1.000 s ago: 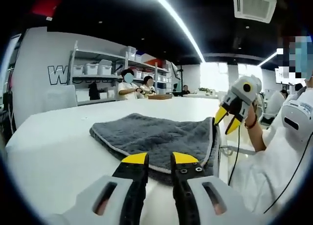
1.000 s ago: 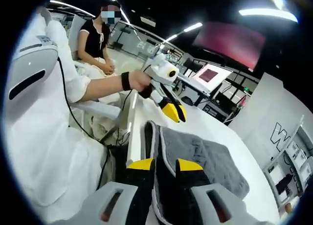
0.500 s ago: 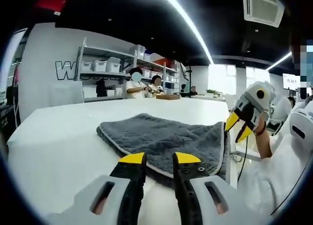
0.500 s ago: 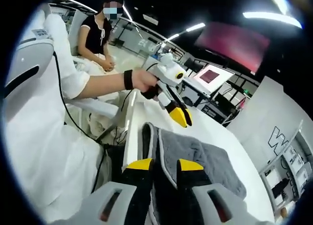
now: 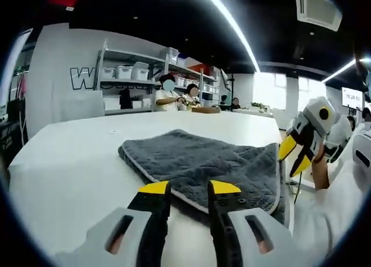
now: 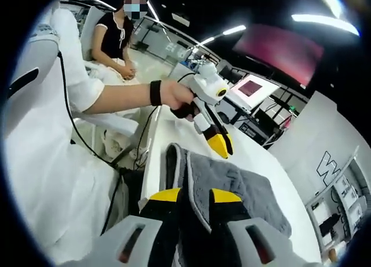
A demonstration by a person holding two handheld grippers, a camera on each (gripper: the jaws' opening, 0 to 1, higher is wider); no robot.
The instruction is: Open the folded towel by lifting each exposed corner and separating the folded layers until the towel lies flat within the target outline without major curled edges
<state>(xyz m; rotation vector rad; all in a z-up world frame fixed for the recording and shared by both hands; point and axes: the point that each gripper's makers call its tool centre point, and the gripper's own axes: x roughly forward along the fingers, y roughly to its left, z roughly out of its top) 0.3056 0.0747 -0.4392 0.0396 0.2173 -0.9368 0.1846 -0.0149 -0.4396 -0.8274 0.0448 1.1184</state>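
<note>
Both grippers have eased closer to the grey towel (image 5: pixel 203 162) on the worktop (image 5: pixel 69 157); our left gripper (image 5: pixel 189 190) has fingers narrowly parted and empty, the right gripper (image 6: pixel 188 195) straddles the towel edge. Next we pinch a corner.

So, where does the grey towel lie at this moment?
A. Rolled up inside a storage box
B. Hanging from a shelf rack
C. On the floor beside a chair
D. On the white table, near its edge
D: the grey towel lies folded on the white table, and in the right gripper view its pale-trimmed border sits close to the table edge beside the person.
</note>
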